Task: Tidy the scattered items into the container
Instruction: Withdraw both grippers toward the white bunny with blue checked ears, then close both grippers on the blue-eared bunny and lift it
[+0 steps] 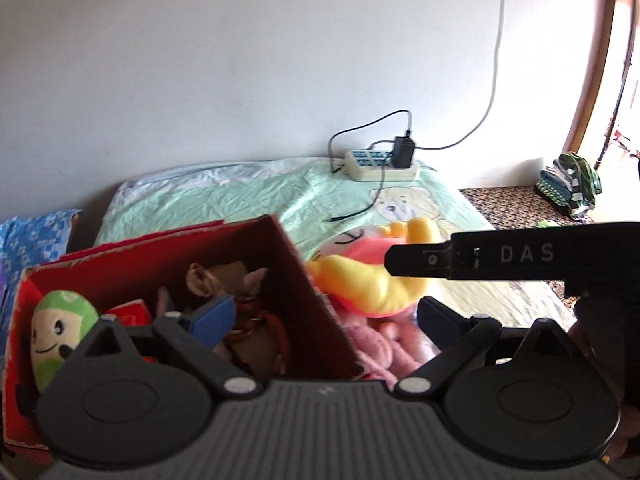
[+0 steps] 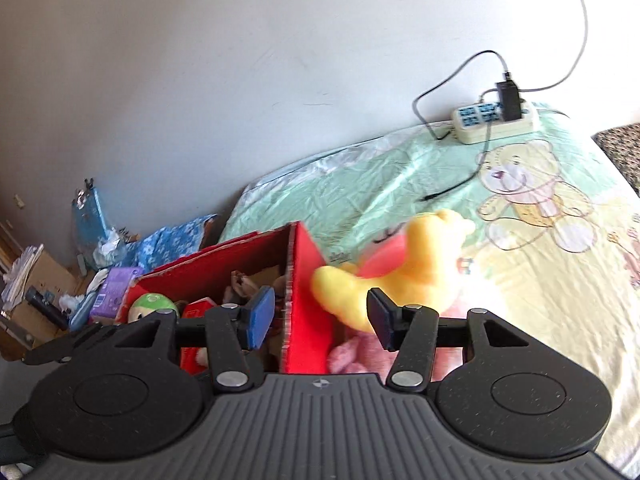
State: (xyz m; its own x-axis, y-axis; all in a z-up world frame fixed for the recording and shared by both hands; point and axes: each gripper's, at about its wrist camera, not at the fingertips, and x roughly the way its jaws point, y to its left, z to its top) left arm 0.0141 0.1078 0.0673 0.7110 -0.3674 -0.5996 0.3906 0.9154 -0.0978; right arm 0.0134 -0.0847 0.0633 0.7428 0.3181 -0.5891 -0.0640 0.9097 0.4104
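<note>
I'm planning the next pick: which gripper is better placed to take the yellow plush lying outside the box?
Right, probably. The right gripper is open with the yellow plush just ahead between its fingers. The left gripper straddles the red box wall.

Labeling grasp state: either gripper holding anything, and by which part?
Nothing held. Left gripper and right gripper are both open, straddling the red box wall.

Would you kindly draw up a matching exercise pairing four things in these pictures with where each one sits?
Things:
1. green-hooded plush
2. yellow plush
3. power strip
4. pink plush

Places:
A. at the far edge of the bed, by the wall
B. inside the red box
C. on the bed just outside the box, on top of the pink toy
D. under the yellow toy, against the box wall

Pairs: 1-B, 2-C, 3-A, 4-D
</note>
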